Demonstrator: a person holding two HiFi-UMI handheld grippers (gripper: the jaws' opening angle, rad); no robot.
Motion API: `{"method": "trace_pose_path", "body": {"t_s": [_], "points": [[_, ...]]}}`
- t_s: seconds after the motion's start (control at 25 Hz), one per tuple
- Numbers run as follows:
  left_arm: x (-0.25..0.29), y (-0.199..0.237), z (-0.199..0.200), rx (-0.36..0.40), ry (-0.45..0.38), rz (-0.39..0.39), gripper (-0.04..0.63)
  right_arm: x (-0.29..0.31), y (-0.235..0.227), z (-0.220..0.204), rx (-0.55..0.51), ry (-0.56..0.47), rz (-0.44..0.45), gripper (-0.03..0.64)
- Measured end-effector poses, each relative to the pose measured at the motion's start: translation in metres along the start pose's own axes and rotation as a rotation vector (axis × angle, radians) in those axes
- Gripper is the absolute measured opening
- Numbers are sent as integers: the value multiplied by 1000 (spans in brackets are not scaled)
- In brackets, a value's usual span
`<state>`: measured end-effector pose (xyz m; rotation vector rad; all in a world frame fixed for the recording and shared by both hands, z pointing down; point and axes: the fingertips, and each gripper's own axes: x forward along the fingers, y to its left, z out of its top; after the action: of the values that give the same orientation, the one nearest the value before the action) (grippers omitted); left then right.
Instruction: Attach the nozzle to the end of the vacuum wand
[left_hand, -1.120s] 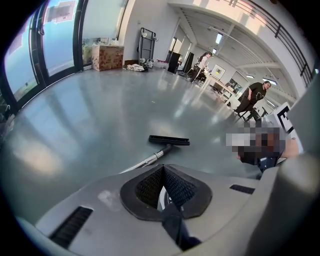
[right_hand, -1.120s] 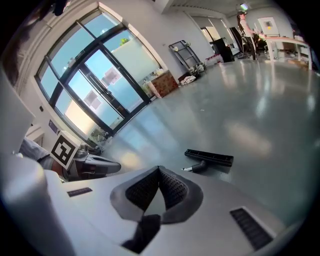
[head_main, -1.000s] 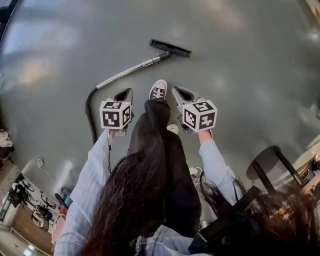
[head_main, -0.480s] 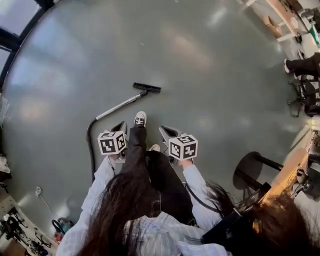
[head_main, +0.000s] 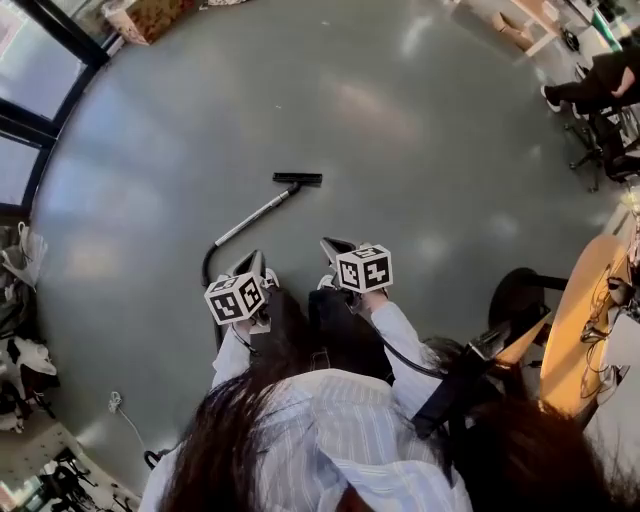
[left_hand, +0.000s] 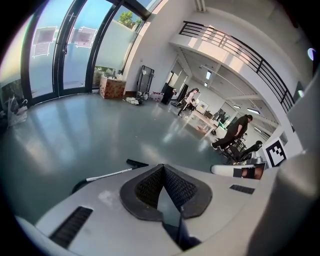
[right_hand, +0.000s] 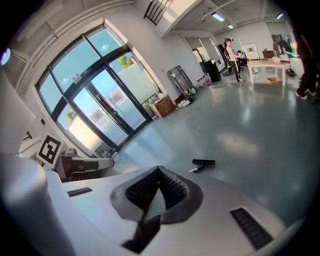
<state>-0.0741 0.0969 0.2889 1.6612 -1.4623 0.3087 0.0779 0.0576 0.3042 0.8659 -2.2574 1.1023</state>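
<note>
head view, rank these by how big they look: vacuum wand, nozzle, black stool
1. black stool, though its seat sits nearer the camera than the floor
2. vacuum wand, long but thin
3. nozzle, clearly smallest

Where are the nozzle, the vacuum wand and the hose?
nozzle (head_main: 298, 178): head view, middle of the black bar.
vacuum wand (head_main: 252, 215): head view, middle of the metal tube.
hose (head_main: 204, 268): head view, on its bend.
</note>
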Motion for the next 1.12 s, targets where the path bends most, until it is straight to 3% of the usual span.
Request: {"method": "trace_pose_path", "body": {"t_s": [0.32,0.52,0.64,0.92,1.12], "points": [[-52,1,-2,-21,-80,-26,6,-11,33,-8,0,-41,-5,6],[-102,20,-27,97,-81,-62,6,-5,86,-36,0,-78,-1,6],[-138,44,-47,127,-81,-84,6,2,126,-63,14,-87,11,6],[-223,134,-119,66,-49,-126,6,18,230,-142,29,-78,18,6],[-263,183,-155,8,-9,-150,6,16,276,-191,16,-27,-24,6]]}}
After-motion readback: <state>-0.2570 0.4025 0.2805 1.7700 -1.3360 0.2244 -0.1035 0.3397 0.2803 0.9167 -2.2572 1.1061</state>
